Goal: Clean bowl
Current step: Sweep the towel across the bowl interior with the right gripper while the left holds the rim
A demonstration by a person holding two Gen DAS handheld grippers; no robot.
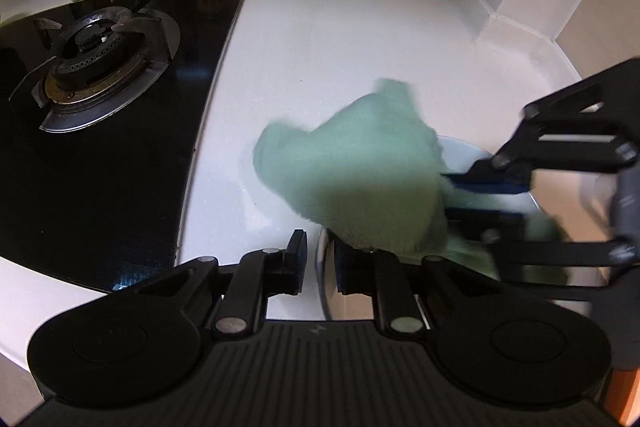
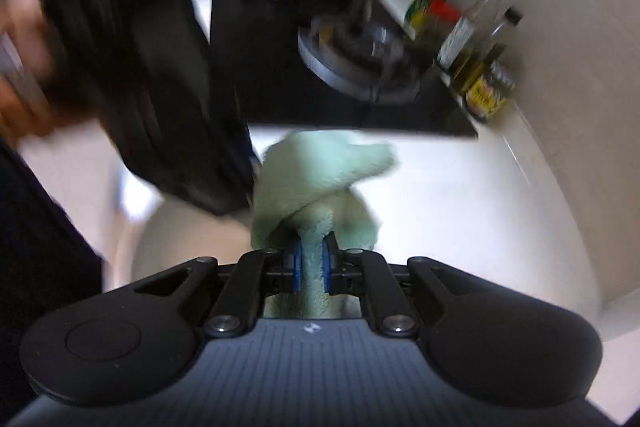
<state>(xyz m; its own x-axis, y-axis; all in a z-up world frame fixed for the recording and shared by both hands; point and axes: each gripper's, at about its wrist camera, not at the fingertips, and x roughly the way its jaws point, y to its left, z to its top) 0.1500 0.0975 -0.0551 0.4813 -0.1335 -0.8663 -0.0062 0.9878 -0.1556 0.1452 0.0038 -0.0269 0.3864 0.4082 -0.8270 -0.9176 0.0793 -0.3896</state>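
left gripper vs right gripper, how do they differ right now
The left gripper pinches the bowl at its near rim; the right gripper is clamped on the green cloth. The left gripper's view is sharp, so it seems steady; the right gripper's view is blurred, suggesting motion. Both are black two-finger tools, jaws closed on something.

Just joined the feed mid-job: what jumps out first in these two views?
A mint-green cloth dominates, bunched over the bowl on the white counter, pinched in the right hand-held gripper. The left hand-held gripper straddles the bowl's near rim. Left of them sits a black gas hob.
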